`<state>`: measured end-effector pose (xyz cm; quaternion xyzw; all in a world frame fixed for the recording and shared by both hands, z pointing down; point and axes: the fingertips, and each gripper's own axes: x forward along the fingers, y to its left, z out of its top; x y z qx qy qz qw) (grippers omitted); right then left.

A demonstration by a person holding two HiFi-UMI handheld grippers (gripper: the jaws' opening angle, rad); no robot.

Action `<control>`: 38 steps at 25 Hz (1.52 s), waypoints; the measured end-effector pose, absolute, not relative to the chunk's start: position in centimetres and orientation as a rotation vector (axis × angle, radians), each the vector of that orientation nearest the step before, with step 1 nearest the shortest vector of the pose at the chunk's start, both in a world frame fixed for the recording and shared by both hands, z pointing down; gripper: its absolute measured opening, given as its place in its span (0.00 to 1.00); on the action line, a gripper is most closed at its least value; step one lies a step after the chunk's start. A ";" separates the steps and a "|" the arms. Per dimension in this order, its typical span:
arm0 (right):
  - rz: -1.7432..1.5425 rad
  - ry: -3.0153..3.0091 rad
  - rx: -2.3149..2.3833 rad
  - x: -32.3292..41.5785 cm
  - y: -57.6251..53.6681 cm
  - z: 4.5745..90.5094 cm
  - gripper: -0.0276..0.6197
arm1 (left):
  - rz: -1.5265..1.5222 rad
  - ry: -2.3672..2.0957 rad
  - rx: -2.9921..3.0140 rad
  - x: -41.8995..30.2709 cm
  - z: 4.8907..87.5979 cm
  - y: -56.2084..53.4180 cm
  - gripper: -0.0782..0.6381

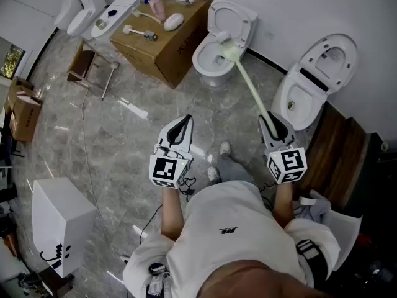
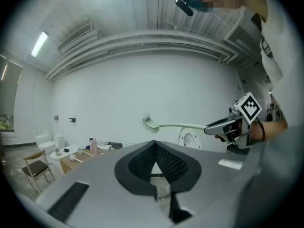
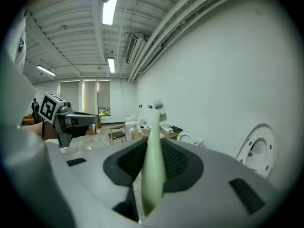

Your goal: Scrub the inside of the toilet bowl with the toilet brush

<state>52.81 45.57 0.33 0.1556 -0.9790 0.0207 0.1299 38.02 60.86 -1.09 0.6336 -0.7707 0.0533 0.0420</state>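
Note:
My right gripper is shut on the pale green handle of the toilet brush. The handle runs between its jaws in the right gripper view, where the toilet brush points up and away. In the head view the bristle head lies over the back rim of the open white toilet. In the left gripper view the toilet brush is held nearly level in the air, above that toilet's lid. My left gripper hangs to the left of the brush, jaws shut on nothing.
A second open toilet stands at the right by a dark wooden panel. A cardboard box carrying brushes and bottles sits left of the toilet. More white fixtures are at the far left, and a white box near left.

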 end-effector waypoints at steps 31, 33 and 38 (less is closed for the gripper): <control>0.096 -2.848 0.308 39.9 32.9 1.3 0.18 | 0.169 -2.411 1.803 28.4 0.0 46.4 0.12; 0.096 -2.848 0.302 39.2 32.2 1.4 0.18 | 0.172 -2.413 1.799 27.7 0.1 45.8 0.12; 0.091 -2.841 0.288 37.2 31.0 1.7 0.18 | 0.161 -2.411 1.795 26.0 0.4 44.5 0.12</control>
